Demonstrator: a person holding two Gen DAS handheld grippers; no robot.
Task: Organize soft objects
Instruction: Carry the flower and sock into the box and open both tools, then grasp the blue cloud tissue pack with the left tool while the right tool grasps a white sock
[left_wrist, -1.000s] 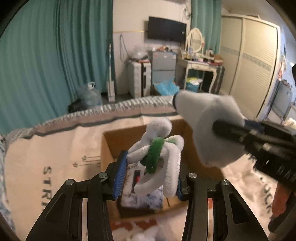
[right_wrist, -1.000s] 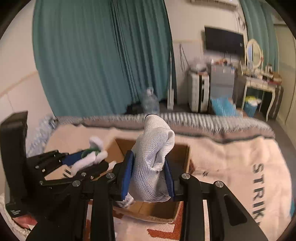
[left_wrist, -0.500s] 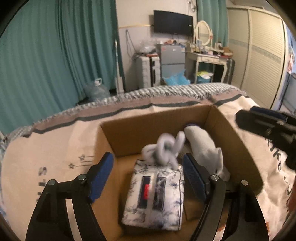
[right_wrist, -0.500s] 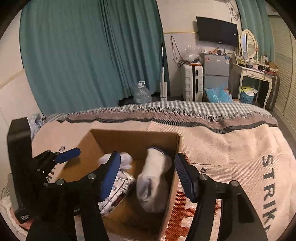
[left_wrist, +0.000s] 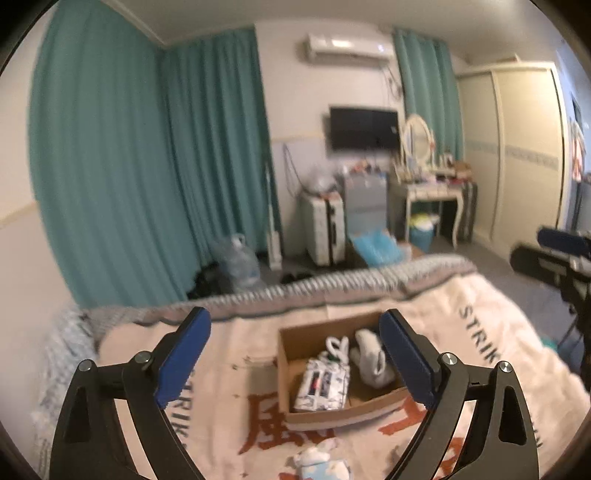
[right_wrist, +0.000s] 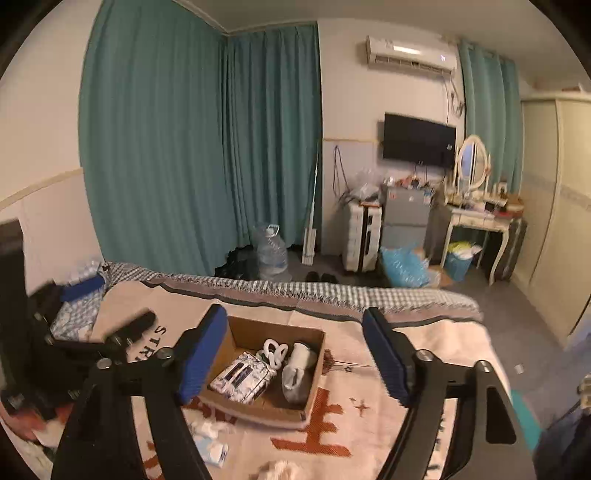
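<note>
A cardboard box (left_wrist: 284, 354) (right_wrist: 314, 373) sits on the blanket-covered bed. Inside lie a floral tissue pack (left_wrist: 322, 386) (right_wrist: 240, 376), a white plush toy with a green band (left_wrist: 337, 346) (right_wrist: 275, 352) and a white mesh sock (left_wrist: 371, 360) (right_wrist: 297, 371). My left gripper (left_wrist: 295, 362) is open and empty, raised well above the box. My right gripper (right_wrist: 291, 358) is open and empty, also high above the box. A white and blue soft item (left_wrist: 319, 461) lies on the blanket in front of the box. More white soft items (right_wrist: 210, 437) lie near the box's front left corner.
The bed carries a beige blanket (right_wrist: 424, 339) with red and black print. The left gripper's body (right_wrist: 44, 343) shows at the left of the right wrist view. The right gripper (left_wrist: 554, 254) shows at the right edge of the left wrist view. Floor and furniture lie beyond the bed.
Both grippers let go of the plush toy and the sock, which now lie in the box. Both grippers have since lifted up and back, jaws wide open.
</note>
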